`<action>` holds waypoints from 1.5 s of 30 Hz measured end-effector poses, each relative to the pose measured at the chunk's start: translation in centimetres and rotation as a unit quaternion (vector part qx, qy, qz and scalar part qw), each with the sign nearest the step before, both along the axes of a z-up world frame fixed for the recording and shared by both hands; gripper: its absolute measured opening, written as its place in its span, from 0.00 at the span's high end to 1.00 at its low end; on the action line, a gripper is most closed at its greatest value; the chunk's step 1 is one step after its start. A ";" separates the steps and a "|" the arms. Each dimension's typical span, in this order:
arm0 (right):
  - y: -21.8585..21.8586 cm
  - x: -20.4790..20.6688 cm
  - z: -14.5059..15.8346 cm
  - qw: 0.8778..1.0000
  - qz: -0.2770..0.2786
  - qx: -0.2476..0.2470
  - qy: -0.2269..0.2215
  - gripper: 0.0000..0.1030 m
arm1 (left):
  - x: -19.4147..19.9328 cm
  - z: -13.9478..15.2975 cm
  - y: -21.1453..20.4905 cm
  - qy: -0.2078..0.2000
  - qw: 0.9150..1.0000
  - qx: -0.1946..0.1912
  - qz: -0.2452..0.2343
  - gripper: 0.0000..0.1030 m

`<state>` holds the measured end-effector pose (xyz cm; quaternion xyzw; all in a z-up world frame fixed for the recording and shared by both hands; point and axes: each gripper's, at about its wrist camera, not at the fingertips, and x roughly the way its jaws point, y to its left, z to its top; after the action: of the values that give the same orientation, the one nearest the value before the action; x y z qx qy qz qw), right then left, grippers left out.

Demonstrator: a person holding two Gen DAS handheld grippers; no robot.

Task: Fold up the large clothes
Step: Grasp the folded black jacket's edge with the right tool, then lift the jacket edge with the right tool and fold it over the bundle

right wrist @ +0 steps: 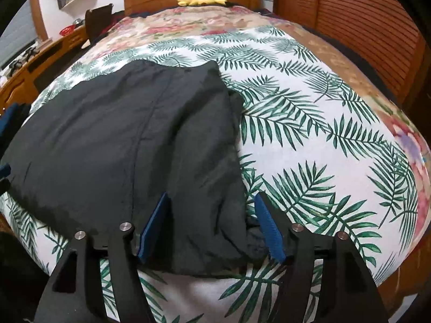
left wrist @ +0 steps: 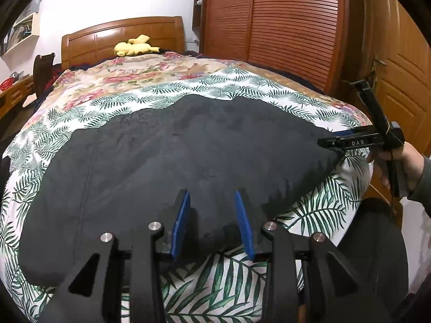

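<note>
Lower centre, both views: you are working the near hem of the dark garment.
Location: garment is lying flat on the palm-print sheet, left of frame centre in the right view.
Left gripper: jaws are standing wide, holding nothing.
Right gripper: jaws are standing wide, straddling the near right corner.
Step advice: you are best seating both pads past the hem before closing.
Long axis: running left to right across the left view.
</note>
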<state>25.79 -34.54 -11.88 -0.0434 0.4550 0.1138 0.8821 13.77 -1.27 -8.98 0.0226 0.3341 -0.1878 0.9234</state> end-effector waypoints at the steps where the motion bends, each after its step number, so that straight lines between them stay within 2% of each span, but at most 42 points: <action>1: 0.0 0.0 -0.1 1.000 -0.002 -0.001 0.001 0.27 | 0.1 -0.1 0.0 0.002 1.000 0.000 -0.001 0.67; 6: -1.1 0.1 -0.9 0.999 -0.016 0.020 0.019 0.21 | 0.3 -0.6 -0.4 0.009 1.000 0.003 -0.005 0.67; 14: -1.3 -0.1 -1.1 0.997 -0.012 0.062 0.046 0.20 | 0.8 -1.3 -0.5 0.015 1.000 0.007 -0.002 0.66; 18: -0.8 -0.2 -1.0 0.996 0.003 0.078 0.047 0.35 | 0.9 -1.5 -0.5 0.017 1.000 0.006 -0.002 0.65; 20: -0.5 -0.2 -1.0 0.994 0.017 0.093 0.052 0.50 | 0.9 -1.6 -0.5 0.018 1.000 0.006 -0.002 0.65; 22: -0.3 -0.2 -0.8 0.992 0.027 0.107 0.056 0.71 | 0.9 -1.6 -0.5 0.018 1.000 0.005 -0.002 0.64; 25: -0.2 -0.8 0.6 0.992 0.037 0.117 0.029 0.83 | 0.9 -1.5 -0.3 0.020 1.000 0.002 -0.002 0.64; 29: 0.0 -1.8 4.0 0.987 0.047 0.151 -0.024 0.87 | 0.4 -0.7 0.0 0.010 1.000 0.001 0.001 0.64; 34: 2.5 -2.2 7.4 0.982 0.078 0.160 -0.062 0.88 | -0.9 1.2 1.5 -0.008 1.000 -0.014 0.016 0.64; 39: 6.8 -1.6 10.9 0.973 0.117 0.176 -0.098 0.90 | -3.1 3.6 4.1 -0.034 0.998 -0.024 0.045 0.64; 45: 15.5 -1.4 14.6 0.957 0.191 0.176 -0.128 0.90 | -6.5 5.4 8.7 -0.055 0.994 -0.019 0.091 0.63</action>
<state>24.35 -19.01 2.68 0.0120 0.2948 0.3515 0.8885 7.28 7.46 -3.60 -0.0154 0.2797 -0.1079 0.9539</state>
